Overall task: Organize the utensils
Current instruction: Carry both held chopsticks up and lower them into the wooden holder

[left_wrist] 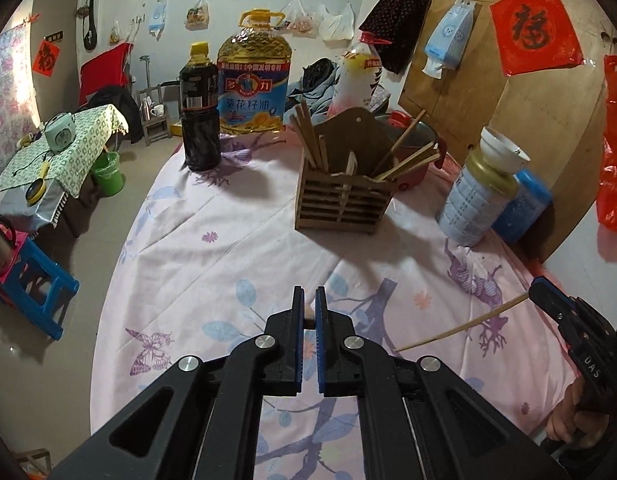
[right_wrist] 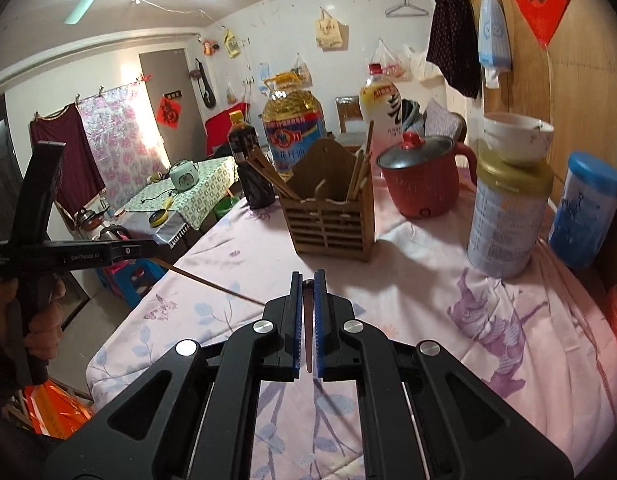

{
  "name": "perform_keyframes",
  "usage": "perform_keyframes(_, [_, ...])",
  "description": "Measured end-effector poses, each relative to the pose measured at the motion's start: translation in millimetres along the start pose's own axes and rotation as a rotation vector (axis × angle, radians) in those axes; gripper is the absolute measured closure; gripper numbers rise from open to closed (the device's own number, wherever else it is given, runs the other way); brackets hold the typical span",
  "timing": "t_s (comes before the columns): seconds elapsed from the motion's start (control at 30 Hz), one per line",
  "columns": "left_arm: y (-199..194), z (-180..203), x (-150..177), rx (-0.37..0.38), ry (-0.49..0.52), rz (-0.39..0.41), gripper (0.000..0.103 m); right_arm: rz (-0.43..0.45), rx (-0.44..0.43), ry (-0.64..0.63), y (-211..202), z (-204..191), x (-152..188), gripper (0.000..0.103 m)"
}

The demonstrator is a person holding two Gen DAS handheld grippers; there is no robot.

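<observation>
Each gripper pinches one chopstick: the left gripper (left_wrist: 309,308) holds a chopstick (right_wrist: 212,282), the right gripper (right_wrist: 307,296) holds another (left_wrist: 460,326), both above the worktop (left_wrist: 212,208). The wooden holder (left_wrist: 342,200) stands ahead (already crowded). A thin stick could pivot or snag on those inside. Each gripper's own stick is nearly hidden between its jaws.

Both wrist cams look fwd-down over table; share chopstick holder (left_wrist: 340,196) (right_wrist: 332,220).
</observation>
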State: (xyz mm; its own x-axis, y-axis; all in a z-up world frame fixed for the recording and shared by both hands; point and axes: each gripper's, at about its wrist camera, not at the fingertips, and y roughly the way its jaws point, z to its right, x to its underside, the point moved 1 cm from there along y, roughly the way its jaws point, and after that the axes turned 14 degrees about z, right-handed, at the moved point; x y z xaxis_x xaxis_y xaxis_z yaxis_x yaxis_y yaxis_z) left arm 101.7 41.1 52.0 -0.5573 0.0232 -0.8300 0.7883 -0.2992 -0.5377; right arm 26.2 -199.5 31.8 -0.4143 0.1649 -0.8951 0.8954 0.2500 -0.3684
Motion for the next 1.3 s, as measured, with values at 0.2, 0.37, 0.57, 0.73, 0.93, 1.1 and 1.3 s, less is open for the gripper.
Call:
perform_keyframes(0.2, [-6,8,-1,0.024,0.037,0.0,0.098,-0.019,0.012,-0.001,0,-2,2,0.096])
perform_keyframes(0.37, [-4,8,-1,0.033,0.035,-0.003,0.097,-0.047,0.007,0.004,3,-1,7,0.096])
perform_keyframes(0.57, [5,3,2,0.022,0.024,-0.019,0.097,-0.048,0.002,0.026,4,2,8,0.096])
perform_keyframes(0.73, [13,3,4,0.017,0.028,-0.037,0.097,-0.054,-0.004,0.049,9,5,10,0.096])
perform_keyframes(0.93, [16,4,-4,0.043,0.018,-0.034,0.098,-0.044,-0.006,0.035,13,5,7,0.096])
perform_keyframes(1.1, [12,13,-33,0.074,0.042,0.009,0.098,0.036,-0.018,-0.012,14,2,-31,0.096])
perform_keyframes(1.3, [6,23,-86,0.111,0.06,0.073,0.098,0.145,-0.032,-0.027,16,4,-85,0.096])
